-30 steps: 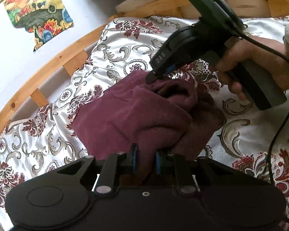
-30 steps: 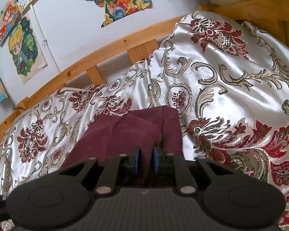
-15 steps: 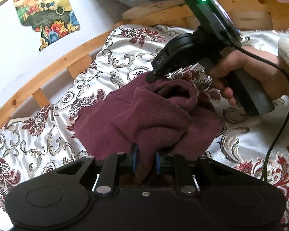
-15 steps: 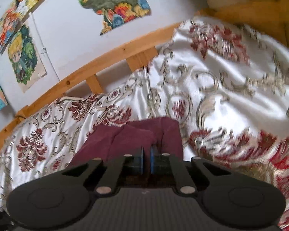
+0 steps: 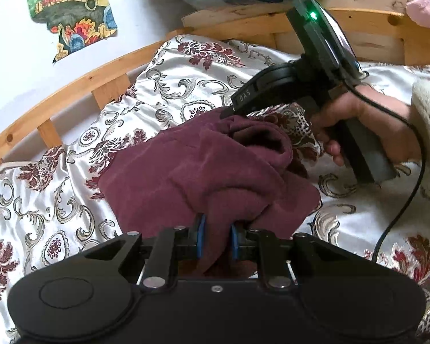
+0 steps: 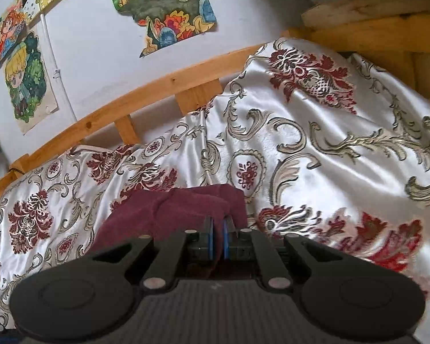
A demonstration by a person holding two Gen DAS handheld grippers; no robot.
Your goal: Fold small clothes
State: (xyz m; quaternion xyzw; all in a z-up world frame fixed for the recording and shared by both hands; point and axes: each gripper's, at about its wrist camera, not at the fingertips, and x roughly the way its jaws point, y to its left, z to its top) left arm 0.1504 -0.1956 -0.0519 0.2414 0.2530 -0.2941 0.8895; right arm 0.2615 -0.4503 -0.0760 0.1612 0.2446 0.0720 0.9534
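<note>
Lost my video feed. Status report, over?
Left hand-held gripper shut on maroon garment. Right hand-held gripper shut on its far edge. Garment bunched on bedspread. Nothing in the way.

bedspread [image 6: 344, 154]: white satin with maroon flowers and grey scrolls, spread under me | bed rail [image 6: 146, 97]: pale wood, runs along the wall | drawings [image 6: 163, 8]: colourful paper sheets stuck on the white wall ahead of me | pink cloth [image 5: 424, 8]: on the headboard
</note>
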